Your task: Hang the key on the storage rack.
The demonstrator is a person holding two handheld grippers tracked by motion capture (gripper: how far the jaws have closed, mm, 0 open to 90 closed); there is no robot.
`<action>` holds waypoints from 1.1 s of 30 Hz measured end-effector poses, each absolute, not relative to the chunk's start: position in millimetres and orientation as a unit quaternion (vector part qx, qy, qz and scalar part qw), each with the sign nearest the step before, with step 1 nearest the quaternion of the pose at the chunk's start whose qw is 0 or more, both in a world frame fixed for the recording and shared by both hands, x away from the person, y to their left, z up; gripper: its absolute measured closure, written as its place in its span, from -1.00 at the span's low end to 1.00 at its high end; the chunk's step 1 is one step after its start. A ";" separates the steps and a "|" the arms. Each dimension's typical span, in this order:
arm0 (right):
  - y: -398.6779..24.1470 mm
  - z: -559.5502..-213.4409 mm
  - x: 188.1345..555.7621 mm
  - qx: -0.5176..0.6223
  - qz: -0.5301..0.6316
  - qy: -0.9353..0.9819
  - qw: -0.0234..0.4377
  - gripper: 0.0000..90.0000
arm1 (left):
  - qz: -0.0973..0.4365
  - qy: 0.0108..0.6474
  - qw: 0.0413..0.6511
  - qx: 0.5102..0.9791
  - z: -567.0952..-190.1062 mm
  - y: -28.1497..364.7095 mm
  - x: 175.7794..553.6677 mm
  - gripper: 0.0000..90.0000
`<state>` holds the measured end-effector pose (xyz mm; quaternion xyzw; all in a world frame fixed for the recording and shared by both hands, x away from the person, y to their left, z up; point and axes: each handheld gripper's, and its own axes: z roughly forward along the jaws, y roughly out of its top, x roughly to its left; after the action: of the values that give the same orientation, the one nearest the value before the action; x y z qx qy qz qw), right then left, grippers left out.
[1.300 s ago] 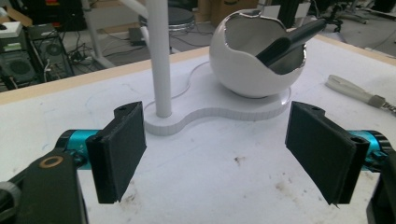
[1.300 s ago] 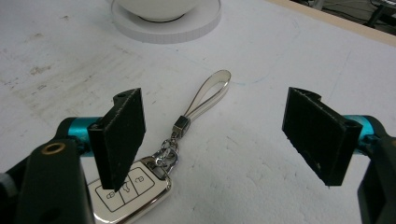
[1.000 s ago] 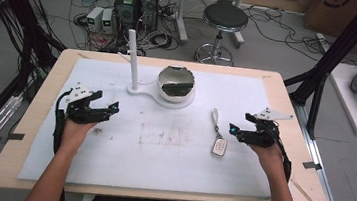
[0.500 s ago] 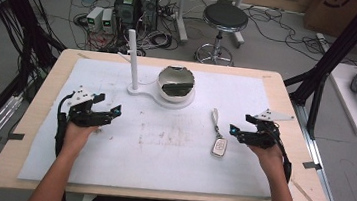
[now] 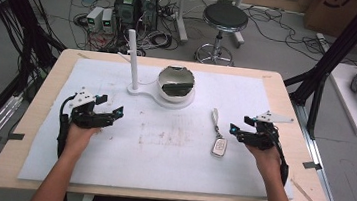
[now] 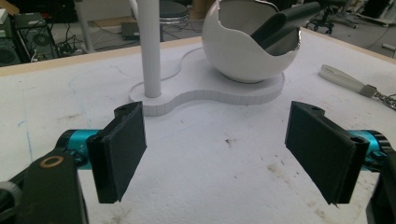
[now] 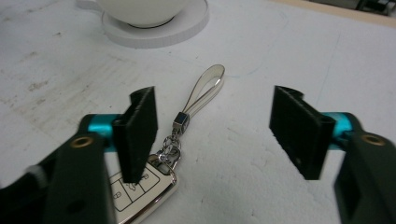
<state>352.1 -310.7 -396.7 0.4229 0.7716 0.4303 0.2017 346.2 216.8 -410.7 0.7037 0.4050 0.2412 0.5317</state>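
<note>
left hand-held gripper [image 6: 224, 154] agape; bowl [image 5: 176, 83] holds dark object [image 5: 177, 87].

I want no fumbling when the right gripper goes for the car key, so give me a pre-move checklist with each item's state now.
1. Right gripper open wide enough for the car key: ok, jaws stand well apart.
2. Right gripper carries nothing: ok, bare mat between the jaws.
3. Key centred between the jaws: not ok; in the right gripper view the fob lies at one jaw, partly behind it.
4. Strap and chain free of other things: ok, they lie flat on the white mat, apart from the stand.
5. Left gripper out of the way: ok, open, on the far side of the mat.
6. Key resting loose on the mat: cannot tell.
</note>
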 end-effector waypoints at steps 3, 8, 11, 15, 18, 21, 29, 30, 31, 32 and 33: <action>-311.0 -399.3 352.4 0.430 0.431 0.771 0.185 0.13 | 0.241 0.404 0.530 0.706 -411.6 214.8 345.4 -0.54; -303.2 -403.9 355.5 0.439 0.421 0.774 0.179 0.17 | 0.238 0.406 0.530 0.705 -413.6 214.7 347.3 -0.54; -295.4 -411.1 362.0 0.441 0.408 0.781 0.168 0.15 | 0.236 0.406 0.527 0.708 -414.8 214.5 348.4 -0.54; -282.9 -419.7 369.3 0.445 0.391 0.792 0.150 0.14 | 0.234 0.407 0.526 0.709 -415.6 214.1 348.6 -0.53; -274.7 -424.4 372.8 0.442 0.379 0.800 0.145 0.14 | 0.233 0.409 0.524 0.709 -416.6 213.5 348.6 -0.52; -269.5 -429.0 377.1 0.446 0.367 0.803 0.143 0.17 | 0.232 0.408 0.524 0.711 -416.9 211.9 348.7 -0.51; -256.8 -440.6 387.6 0.430 0.333 0.828 0.136 0.57 | 0.229 0.406 0.523 0.714 -417.3 209.4 349.0 -0.50; -255.3 -440.3 387.4 0.428 0.330 0.829 0.142 0.64 | 0.229 0.406 0.523 0.714 -417.2 209.2 348.9 -0.50; -254.8 -439.9 387.4 0.425 0.327 0.832 0.145 0.75 | 0.229 0.405 0.522 0.715 -417.1 209.0 348.9 -0.49; -254.9 -439.7 387.4 0.422 0.325 0.833 0.147 0.80 | 0.228 0.406 0.523 0.714 -417.1 208.4 348.9 -0.49; -255.3 -439.6 387.5 0.420 0.326 0.834 0.144 0.83 | 0.227 0.404 0.523 0.715 -416.9 208.2 348.9 -0.48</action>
<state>387.5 -255.3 -439.6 0.4204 0.8344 0.3258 0.1444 348.9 208.2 -416.9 0.7150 0.4042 0.2268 0.5234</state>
